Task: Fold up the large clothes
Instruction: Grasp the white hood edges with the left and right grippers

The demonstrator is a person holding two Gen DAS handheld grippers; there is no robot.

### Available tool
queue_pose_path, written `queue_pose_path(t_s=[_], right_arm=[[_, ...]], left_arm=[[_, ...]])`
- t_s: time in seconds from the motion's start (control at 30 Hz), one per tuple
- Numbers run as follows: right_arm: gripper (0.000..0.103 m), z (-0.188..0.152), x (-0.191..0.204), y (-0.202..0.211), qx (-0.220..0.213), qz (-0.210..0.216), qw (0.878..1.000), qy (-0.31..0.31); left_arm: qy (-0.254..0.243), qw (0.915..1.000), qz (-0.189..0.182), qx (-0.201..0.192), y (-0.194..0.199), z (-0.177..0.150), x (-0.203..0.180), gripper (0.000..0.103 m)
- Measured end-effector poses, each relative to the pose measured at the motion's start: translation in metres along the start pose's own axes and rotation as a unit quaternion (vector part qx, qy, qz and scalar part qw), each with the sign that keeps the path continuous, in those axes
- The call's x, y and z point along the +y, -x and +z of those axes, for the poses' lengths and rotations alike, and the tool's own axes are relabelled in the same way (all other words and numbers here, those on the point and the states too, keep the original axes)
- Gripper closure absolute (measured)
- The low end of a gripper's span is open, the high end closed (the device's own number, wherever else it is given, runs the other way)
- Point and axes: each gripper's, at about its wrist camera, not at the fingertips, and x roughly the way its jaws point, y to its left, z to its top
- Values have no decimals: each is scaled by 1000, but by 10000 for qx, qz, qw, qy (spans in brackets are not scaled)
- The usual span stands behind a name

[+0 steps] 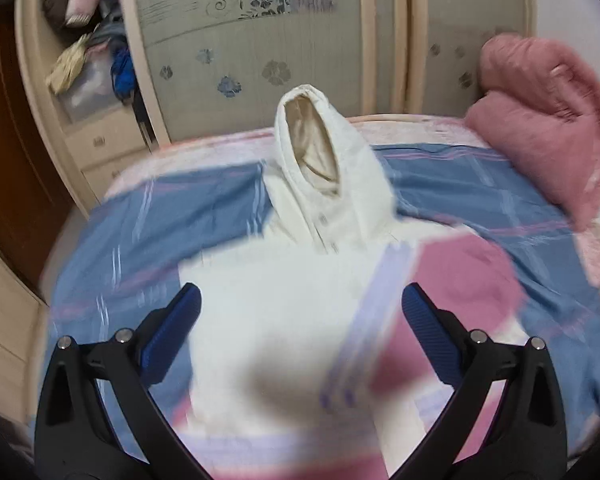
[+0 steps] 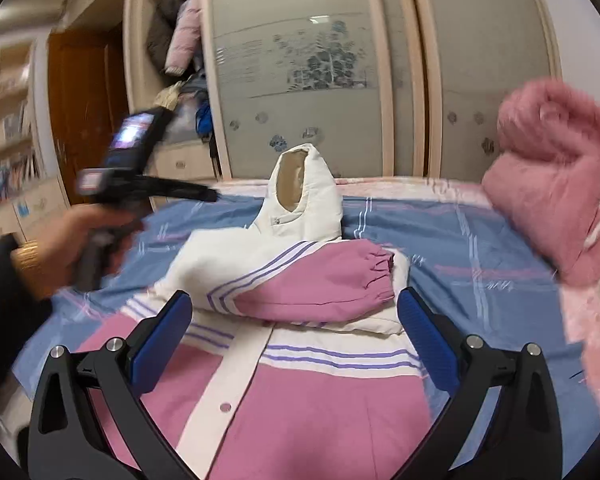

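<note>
We see the jacket, pink and white with purple stripes, lying front-up in the middle of the bed, its hood standing upright toward the wardrobe and one pink sleeve already laid across the chest. We hold the right gripper just above the lower front, jaws spread wide and empty; the left gripper, likewise spread and gripping nothing, hovers over the white shoulder area, and the right wrist view shows it raised at the bed's left side. We judge the chief risks as follows: the padded sleeve may slide off once the body is lifted, the stiff hood may spring the fold open, and a pinch taking one layer only may drag the blue sheet. A pink quilt sits well apart at right.
</note>
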Motion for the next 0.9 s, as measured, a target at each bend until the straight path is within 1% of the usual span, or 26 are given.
queue_pose_path(t_s=[0.07,0.1,0.2,0.3,0.4,0.43,0.5,0.53,0.57,0.6,0.63,0.67,0.7,0.77,0.83,0.9], right_arm=[[1,-2,-18,-5,-91,39,9995,-292],[1,-4,-30,-8,-151,17,9988,-459],[1,-7,-47,-18,-194,30,9975,-680],[1,-11,-58,-26,-204,18,9974,-687],[1,-18,-69,-35,-205,-112,9974,-687],[1,-20,-73,-38,-189,-156,9971,-717],[1,-23,-80,-45,-115,-178,9967,-785],[1,-25,-81,-50,-46,-170,9968,-776],[1,-28,-81,-56,27,-201,9972,-720],[1,-31,-80,-61,101,-258,9976,-633],[1,-33,-77,-65,165,-315,9979,-549],[1,-35,-76,-70,225,-370,9979,-486],[1,-38,-73,-77,339,-482,9974,-412],[1,-40,-70,-87,528,-685,9955,-383],[1,-26,-66,-103,676,-740,9942,-396],[1,8,-55,-127,618,-630,9955,-336]], left_arm=[[-220,9996,181,36,-43,35,-5,2],[-253,9993,263,95,-63,50,-4,2],[-52,9989,350,315,-123,94,3,2],[53,9972,545,503,-178,122,8,2],[116,9949,725,685,-227,139,13,2],[189,9939,792,738,-241,142,16,4],[382,9927,772,847,-261,146,22,17],[450,9924,747,866,-267,147,25,38],[509,9919,726,914,-273,146,28,68],[544,9912,712,976,-278,145,32,83],[651,9905,650,1023,-279,142,37,92],[817,9910,482,943,-275,138,44,96],[932,9917,300,831,-269,133,51,97],[989,9919,84,793,-259,127,60,98],[916,9933,-35,706,-245,122,66,98],[831,9945,-186,615,-233,119,67,98]])
